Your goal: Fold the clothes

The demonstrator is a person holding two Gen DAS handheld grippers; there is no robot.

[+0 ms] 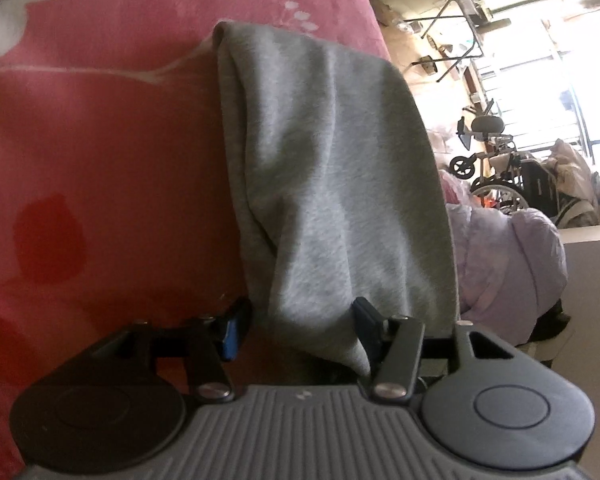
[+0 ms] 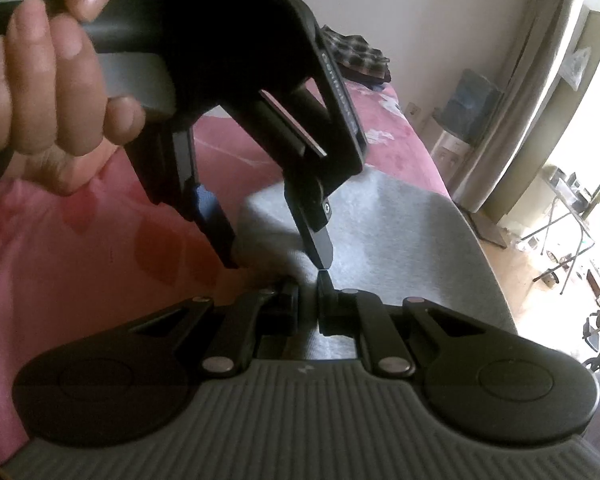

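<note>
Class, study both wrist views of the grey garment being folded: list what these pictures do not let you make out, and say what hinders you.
1. Left wrist view: the grey garment hides its own near edge behind the left tongs.
2. Right wrist view: the right tongs cover the pinched fold; layers uncountable.
3. Both views: garment type unclear, since it is bunched.
4. Right wrist view: the checked cloth is too small to identify.

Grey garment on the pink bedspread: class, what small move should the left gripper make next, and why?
Probably close the left gripper: its jaws stand open around the near edge of the grey garment, while the right gripper is already shut on the same edge beside it. With both gripping, the garment could be lifted off the pink bedspread and folded.
</note>
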